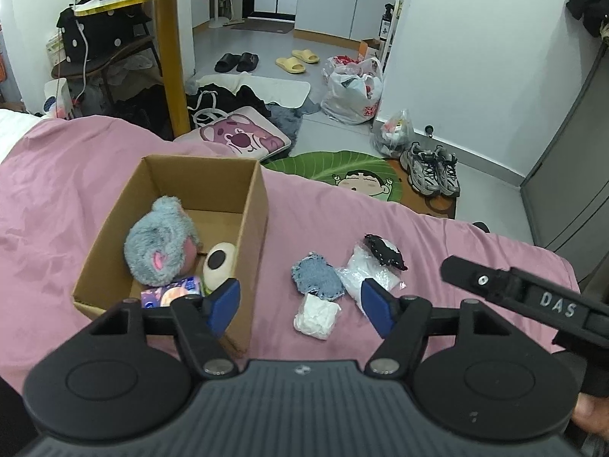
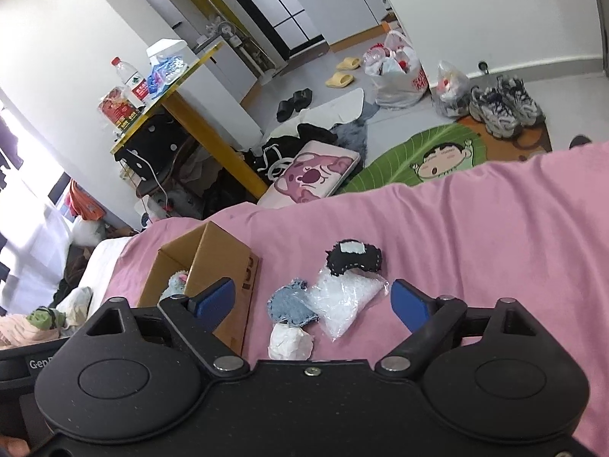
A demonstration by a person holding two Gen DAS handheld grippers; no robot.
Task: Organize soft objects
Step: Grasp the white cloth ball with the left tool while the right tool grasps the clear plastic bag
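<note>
A cardboard box [image 1: 251, 205] stands on the pink bedsheet [image 1: 76, 175]. In it lie a grey plush [image 1: 161, 245], a cream toy with a dark spot [image 1: 219, 264] and a purple packet [image 1: 171, 295]. To its right lie a denim pouch [image 1: 318, 278], a white wad [image 1: 316, 316], a clear plastic bag [image 1: 367, 272] and a black stitched toy [image 1: 384, 251]. My left gripper [image 1: 300, 306] is open and empty above them. My right gripper [image 2: 316, 302] is open and empty over the same items: denim pouch [image 2: 291, 302], white wad [image 2: 291, 344], clear bag [image 2: 342, 299], black toy [image 2: 354, 257], box [image 2: 224, 255].
The bed's edge drops to a floor with a green cartoon mat [image 1: 342, 171], a pink bear cushion [image 1: 239, 135], sneakers [image 1: 432, 169], plastic bags [image 1: 354, 93] and slippers. A yellow-legged table [image 1: 167, 38] stands behind the box. The right gripper's body [image 1: 525, 297] shows at the left view's right edge.
</note>
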